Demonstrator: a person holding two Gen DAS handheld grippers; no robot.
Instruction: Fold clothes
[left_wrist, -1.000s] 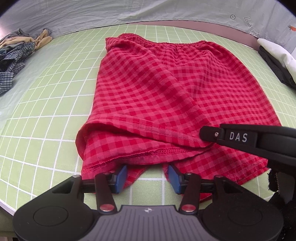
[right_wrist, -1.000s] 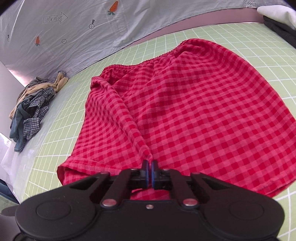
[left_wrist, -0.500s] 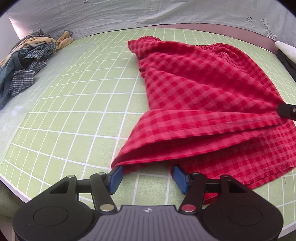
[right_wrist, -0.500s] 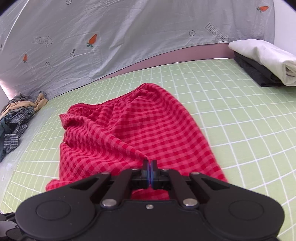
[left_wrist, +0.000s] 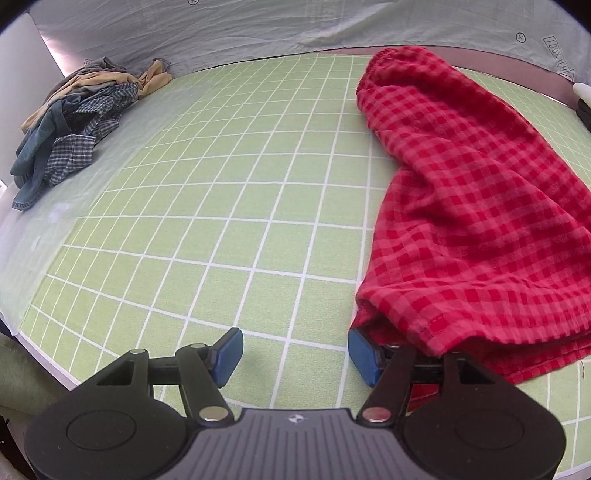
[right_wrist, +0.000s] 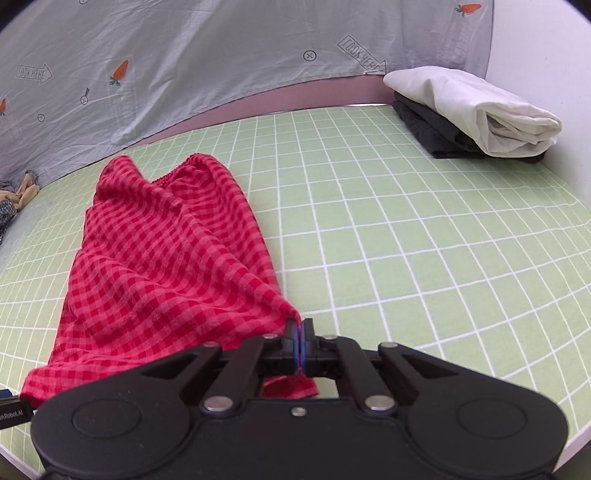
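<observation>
Where the right gripper presses its blue pads tight together, a pinch of the red checked shorts is caught at the near hem and drawn up into a point. From that pinch the cloth fans back across the green mat, folded lengthwise into a long, narrow shape whose long axis runs from the near edge of the mat toward the grey sheet behind it. Thin and soft, the fabric ripples in loose diagonal ridges, and its gathered elastic waistband lies at the far end. White grid lines cover the mat, which looks smooth and flat.

The left gripper stands wide open with nothing between its blue pads; the stitched hem of the shorts drapes over its right finger. Farther back, to the left of the shorts, a crumpled heap of clothes lies off the mat's edge. To the right of the shorts, a folded white cloth rests on a folded dark one.
</observation>
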